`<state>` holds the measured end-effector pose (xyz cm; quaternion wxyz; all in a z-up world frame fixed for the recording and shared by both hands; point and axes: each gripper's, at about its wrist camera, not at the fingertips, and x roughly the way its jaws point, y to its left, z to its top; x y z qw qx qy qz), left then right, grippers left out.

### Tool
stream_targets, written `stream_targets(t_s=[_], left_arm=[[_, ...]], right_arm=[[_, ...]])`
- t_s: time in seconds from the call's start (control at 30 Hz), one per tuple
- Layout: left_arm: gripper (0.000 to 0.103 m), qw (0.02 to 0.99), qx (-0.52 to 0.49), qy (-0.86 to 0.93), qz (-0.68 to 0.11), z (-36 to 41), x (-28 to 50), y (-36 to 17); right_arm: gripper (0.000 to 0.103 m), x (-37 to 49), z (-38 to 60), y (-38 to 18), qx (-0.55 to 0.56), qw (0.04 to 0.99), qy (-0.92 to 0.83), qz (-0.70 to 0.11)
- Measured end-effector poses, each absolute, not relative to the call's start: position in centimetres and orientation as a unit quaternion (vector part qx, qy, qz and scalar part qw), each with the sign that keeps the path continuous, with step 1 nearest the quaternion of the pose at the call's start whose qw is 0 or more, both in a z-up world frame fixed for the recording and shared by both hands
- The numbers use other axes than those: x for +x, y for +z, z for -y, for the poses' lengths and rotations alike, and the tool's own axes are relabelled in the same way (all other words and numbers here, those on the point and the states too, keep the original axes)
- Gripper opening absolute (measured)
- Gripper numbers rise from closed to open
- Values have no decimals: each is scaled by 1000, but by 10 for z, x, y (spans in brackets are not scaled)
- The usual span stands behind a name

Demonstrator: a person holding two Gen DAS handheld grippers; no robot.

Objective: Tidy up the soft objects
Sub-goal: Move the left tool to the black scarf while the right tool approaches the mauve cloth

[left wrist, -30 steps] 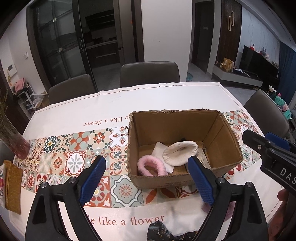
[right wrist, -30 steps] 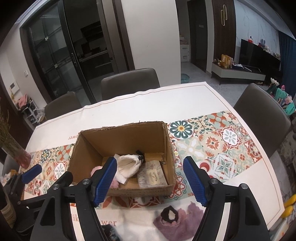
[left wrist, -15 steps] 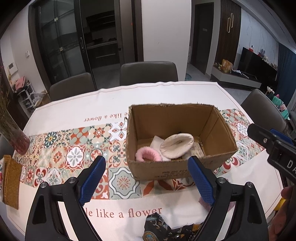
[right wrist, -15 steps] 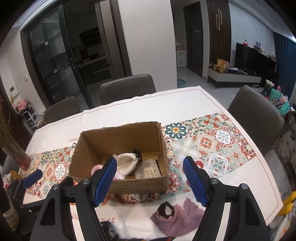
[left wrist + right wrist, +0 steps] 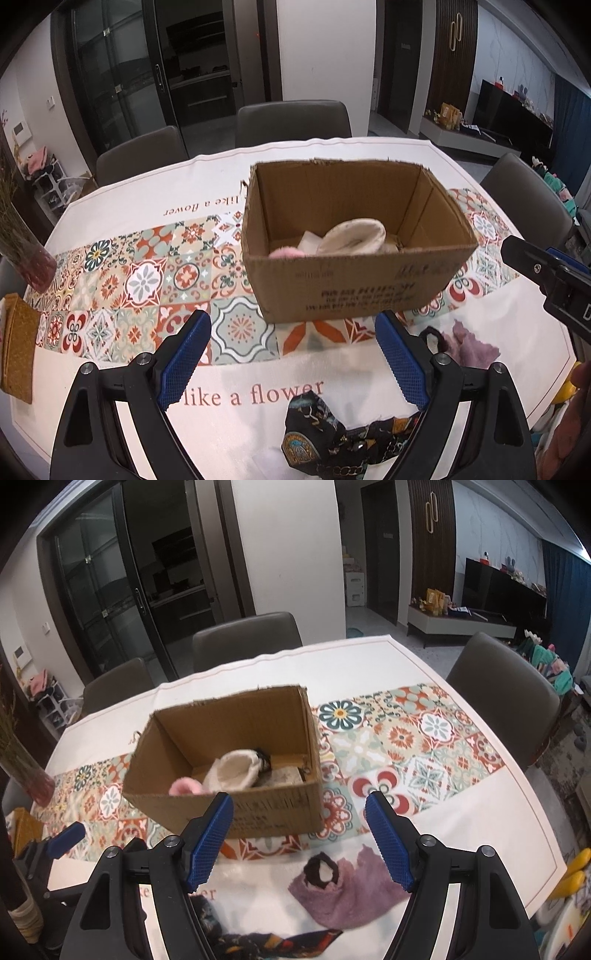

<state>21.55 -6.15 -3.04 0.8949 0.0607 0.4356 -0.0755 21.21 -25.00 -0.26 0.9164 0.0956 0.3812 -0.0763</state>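
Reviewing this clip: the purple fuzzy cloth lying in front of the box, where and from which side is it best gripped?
Probably from above with the right gripper, open and nearest. The purple cloth lies flat and crumpled on the tablecloth, offering no edge for a side approach. Pinching the raised bunch beside the dark scrunchie lying on it looks safest; the scrunchie may come along or slip off.

table [image 5: 424, 823] | on it: box [image 5: 258, 812], purple cloth [image 5: 351, 897], dark scarf [image 5: 332, 439], vase [image 5: 33, 262]

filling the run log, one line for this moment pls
left tongs: open, empty | right tongs: open, empty | cardboard box: cream and pink items inside | purple cloth, dark patterned scarf: on table
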Motion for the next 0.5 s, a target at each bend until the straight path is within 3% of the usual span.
stream_targets(t_s=[0.5], left_arm=[[91, 893, 79, -63, -439, 61, 182, -67]], right_arm=[[75, 185, 257, -51, 107, 898, -81, -420]])
